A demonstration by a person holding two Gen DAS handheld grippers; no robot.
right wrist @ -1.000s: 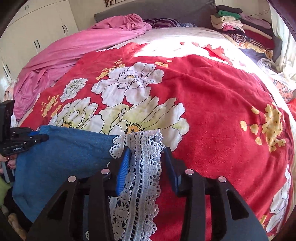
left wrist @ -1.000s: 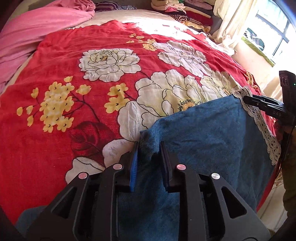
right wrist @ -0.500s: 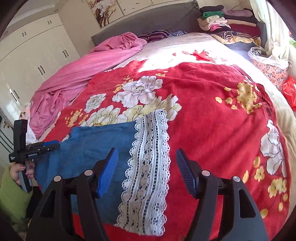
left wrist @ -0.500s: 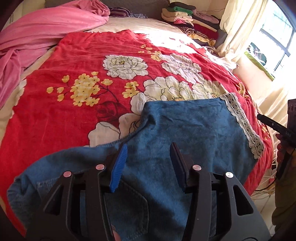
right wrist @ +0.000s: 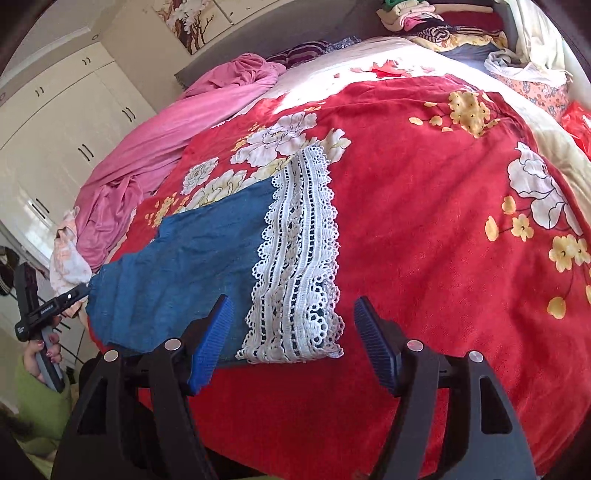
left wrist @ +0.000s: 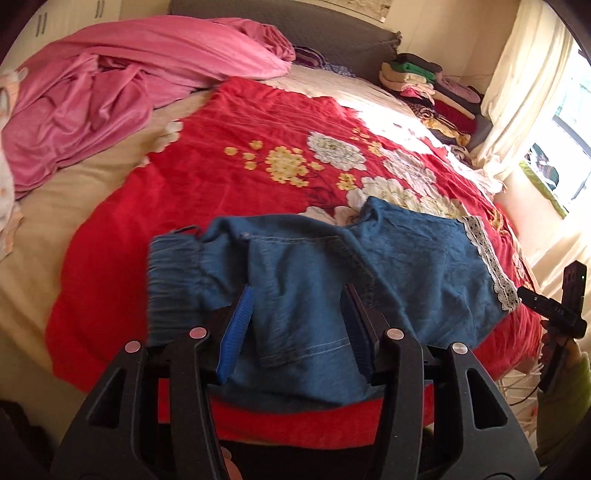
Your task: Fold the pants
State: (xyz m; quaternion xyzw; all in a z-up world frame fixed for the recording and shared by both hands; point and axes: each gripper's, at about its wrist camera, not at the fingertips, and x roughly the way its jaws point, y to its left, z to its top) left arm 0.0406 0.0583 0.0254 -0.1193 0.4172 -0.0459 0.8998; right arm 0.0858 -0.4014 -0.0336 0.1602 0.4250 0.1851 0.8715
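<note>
Pants (left wrist: pixel 388 266) released flat on bed (left wrist: pixel 184 192), ahead of both units; left hand-held gripper (left wrist: pixel 297 328) and right hand-held gripper (right wrist: pixel 295 347) now apart, withdrawn; fold placed.

Very little can be read. In the left wrist view, the right gripper (left wrist: pixel 532 295) at the right edge carries small pale lettering on its black arm; it looks like "DAS" but is too small to be sure. In the right wrist view, the left gripper (right wrist: pixel 79 291) at the left edge has a short white word printed along its black arm, blurred and not readable. The painting (right wrist: pixel 188 22) on the wall shows blossoms with no lettering that can be made out. The pants (left wrist: pixel 332 280), the blanket (right wrist: pixel 443 221) and the wardrobe (right wrist: pixel 55 122) bear no readable text, label or number.
</note>
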